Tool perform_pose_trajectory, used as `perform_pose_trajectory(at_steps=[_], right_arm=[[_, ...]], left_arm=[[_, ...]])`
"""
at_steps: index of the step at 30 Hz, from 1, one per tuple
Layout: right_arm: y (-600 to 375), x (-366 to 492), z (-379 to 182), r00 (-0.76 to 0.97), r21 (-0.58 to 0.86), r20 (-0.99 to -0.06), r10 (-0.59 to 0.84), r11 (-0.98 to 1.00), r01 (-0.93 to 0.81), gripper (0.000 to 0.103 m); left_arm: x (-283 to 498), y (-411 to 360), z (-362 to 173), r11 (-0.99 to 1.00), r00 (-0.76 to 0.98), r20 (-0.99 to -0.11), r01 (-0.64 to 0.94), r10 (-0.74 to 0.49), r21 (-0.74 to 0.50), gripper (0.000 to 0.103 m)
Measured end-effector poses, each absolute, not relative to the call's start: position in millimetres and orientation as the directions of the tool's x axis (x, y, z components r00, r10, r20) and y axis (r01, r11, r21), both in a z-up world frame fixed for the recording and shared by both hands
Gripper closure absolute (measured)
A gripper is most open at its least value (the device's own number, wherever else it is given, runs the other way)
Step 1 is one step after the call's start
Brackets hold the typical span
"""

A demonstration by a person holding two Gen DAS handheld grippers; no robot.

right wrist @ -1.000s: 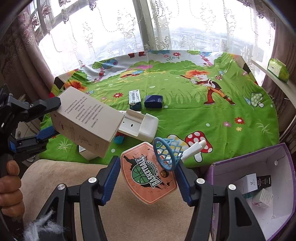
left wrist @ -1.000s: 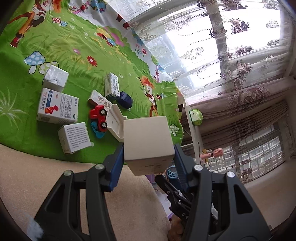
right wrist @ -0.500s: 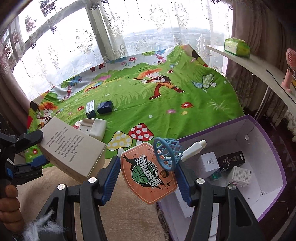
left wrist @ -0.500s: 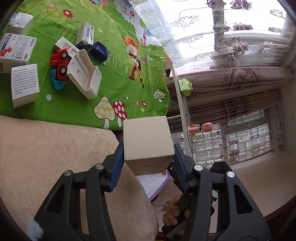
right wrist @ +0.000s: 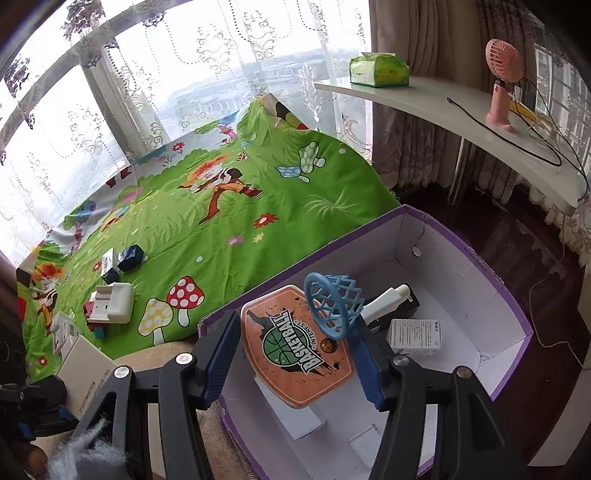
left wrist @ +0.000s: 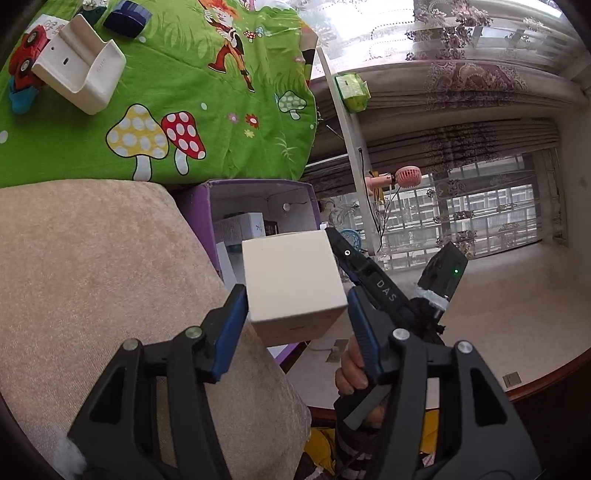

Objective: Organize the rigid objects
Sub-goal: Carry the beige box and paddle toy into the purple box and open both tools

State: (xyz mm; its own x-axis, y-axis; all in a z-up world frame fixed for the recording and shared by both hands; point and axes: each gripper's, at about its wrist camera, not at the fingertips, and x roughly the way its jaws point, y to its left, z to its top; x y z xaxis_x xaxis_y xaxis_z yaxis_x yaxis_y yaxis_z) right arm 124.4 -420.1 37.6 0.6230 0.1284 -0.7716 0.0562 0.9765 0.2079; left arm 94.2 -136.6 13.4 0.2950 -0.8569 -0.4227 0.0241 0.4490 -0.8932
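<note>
My left gripper (left wrist: pixel 295 314) carries a plain beige box (left wrist: pixel 291 273) between its blue pads, which still touch its sides as the jaws are opening. It hangs past the beige cushion's edge, in front of the open purple box (left wrist: pixel 258 182). My right gripper (right wrist: pixel 297 354) is shut on an orange basketball backboard toy (right wrist: pixel 291 332) with a blue hoop (right wrist: pixel 332 306), held over the purple box (right wrist: pixel 480 258). In the right wrist view the beige box (right wrist: pixel 86 369) shows at lower left. A hand (left wrist: pixel 351 369) holds the right gripper's handle.
Small cartons (right wrist: pixel 413 336) lie inside the purple box. On the green cartoon cloth (right wrist: pixel 221 221) are a white holder (left wrist: pixel 77 70), a red toy car (left wrist: pixel 22 62) and a navy box (left wrist: pixel 127 14). A white shelf (right wrist: pixel 424 103) carries a tissue pack (right wrist: pixel 378 68) and pink fan (right wrist: pixel 500 74).
Both grippers swung right, away from the green cloth. The backboard toy now hangs over the purple box, and the beige box has come to that box's near side.
</note>
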Motion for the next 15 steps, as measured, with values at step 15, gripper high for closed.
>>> perform_pose_trajectory(at_steps=[15], right_arm=[[-427.1,128.0,27.6,0.59,0.217,-0.799,0.113,0.97,0.107,0.031]], left_arm=[[89.3,-137.4,16.0,0.457,0.28,-0.428,0.047,-0.86,-0.888,0.038]])
